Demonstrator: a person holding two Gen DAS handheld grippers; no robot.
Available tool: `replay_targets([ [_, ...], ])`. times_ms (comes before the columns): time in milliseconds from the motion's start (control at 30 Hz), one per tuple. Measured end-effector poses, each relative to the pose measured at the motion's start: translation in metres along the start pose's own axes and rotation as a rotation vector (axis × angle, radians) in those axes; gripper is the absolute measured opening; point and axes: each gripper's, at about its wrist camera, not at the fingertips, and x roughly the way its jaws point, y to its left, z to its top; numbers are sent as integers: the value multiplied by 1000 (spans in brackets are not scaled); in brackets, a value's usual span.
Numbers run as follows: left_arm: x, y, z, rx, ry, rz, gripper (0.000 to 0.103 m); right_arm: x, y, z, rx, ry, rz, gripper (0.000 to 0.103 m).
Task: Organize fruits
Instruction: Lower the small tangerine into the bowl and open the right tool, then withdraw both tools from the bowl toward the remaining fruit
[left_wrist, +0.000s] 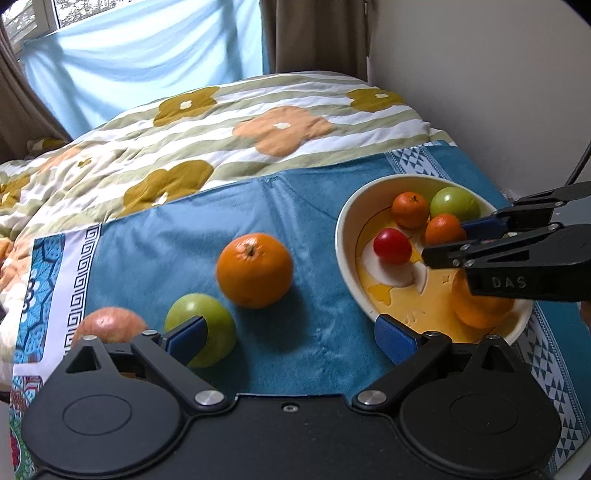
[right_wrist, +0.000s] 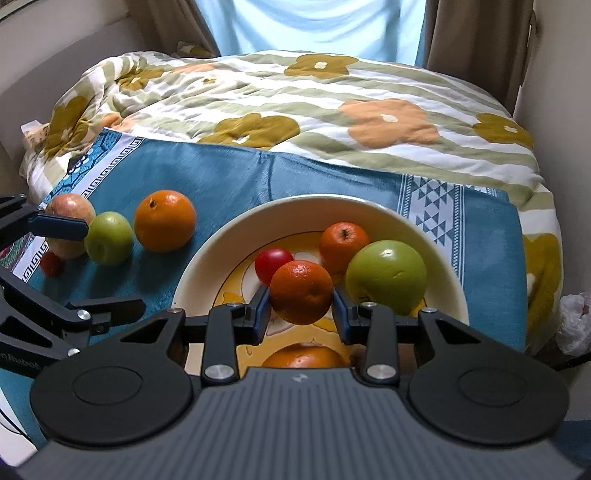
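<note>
Right claw (right_wrist: 299, 314) reaches low over the cream bowl (right_wrist: 207, 258), pads clamped on a small orange (right_wrist: 301, 291) held above the bowl's floor. Left claw (left_wrist: 291, 338) hangs wide open over the blue cloth (left_wrist: 317, 206) on the bed, a green apple (left_wrist: 218, 325) by its left pad, a large orange (left_wrist: 255, 270) just beyond. "DAS" reads on the right claw's finger.

red apple (left_wrist: 110, 325) half hidden, bowl's large orange (right_wrist: 304, 356) mostly hidden
</note>
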Motion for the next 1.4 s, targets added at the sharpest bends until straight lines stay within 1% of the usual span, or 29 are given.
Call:
replay_targets([
  [33, -1, 1, -1, -7, 2, 1, 99, -2, 0, -1, 0, -10, -11, 53],
  [100, -4, 2, -5, -21, -1, 3, 99, -10, 0, -2, -3, -40, -33, 77],
  [133, -7, 2, -6, -26, -4, 6, 99, -15, 0, -3, -4, -65, -44, 81],
  [167, -10, 1, -7, -30, -6, 11, 99, -20, -1, -3, -7, -80, -50, 88],
  [200, -12, 0, -8, -33, -8, 16, 99, -24, -1, -4, -10, -95, -62, 91],
  [233, -15, 0, -10, -36, -12, 21, 99, -27, -2, -5, -9, -102, -74, 98],
  [267, -19, -1, -11, -40, -17, 24, 99, -31, -3, -6, -8, -110, -86, 101],
  [400, -32, -5, -14, -48, -37, 31, 99, -42, -7, -9, 1, -117, -95, 101],
  [533, -44, -10, -18, -54, -54, 46, 99, -55, -8, -14, 20, -123, -85, 101],
  [667, -62, -14, -25, -74, -82, 61, 99, -70, -8, -19, 29, -134, -79, 101],
  [800, -77, -14, -33, -112, -91, 62, 99, -85, -10, -22, 62, -131, -65, 102],
  [900, -92, -13, -40, -136, -108, 81, 99, -96, -13, -25, 103, -129, -53, 103],
  [967, -102, -12, -47, -146, -118, 102, 100, -104, -13, -26, 118, -142, -53, 103],
  [1100, -118, -4, -58, -170, -134, 150, 100, -114, -8, -25, 113, -154, -55, 103],
  [1233, -133, 9, -66, -166, -154, 213, 103, -122, 1, -24, 109, -174, -44, 103],
  [1300, -137, 19, -68, -160, -157, 229, 103, -124, 9, -22, 98, -176, -33, 103],
  [1400, -139, 38, -70, -141, -158, 245, 103, -124, 25, -17, 79, -173, -38, 103],
])
